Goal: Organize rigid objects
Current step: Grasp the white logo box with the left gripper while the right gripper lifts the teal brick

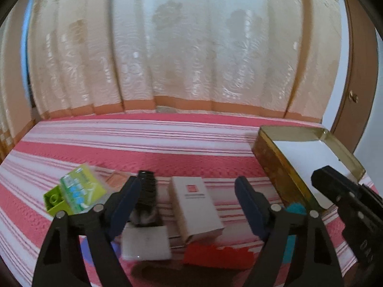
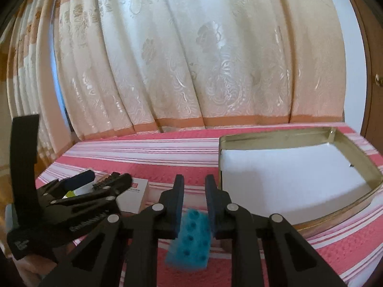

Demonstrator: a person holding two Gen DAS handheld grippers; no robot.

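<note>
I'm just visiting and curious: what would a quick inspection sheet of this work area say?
Surface: pink striped bedspread.
Job's things: blue toy brick; open gold tin, white-lined, nothing in it; white carton; green brick; green packet; black comb; white block; red piece.
Clutter: nothing seen.
Grippers: left gripper open above carton; right gripper shut on blue toy brick.
Cables: nothing seen.
Surroundings: cream curtain, wooden door.

Far half of striped bedcover (image 1: pixel 143 143) bare up to the curtain (image 1: pixel 182 55): open passage. Near strip crowded: green block (image 1: pixel 53 202), black comb (image 1: pixel 147 191), white carton (image 1: pixel 196 205), white pad (image 1: pixel 146 244), red piece (image 1: pixel 215 256) close together. Gold tin (image 2: pixel 282 136) walls off right side, its white floor unoccupied
</note>
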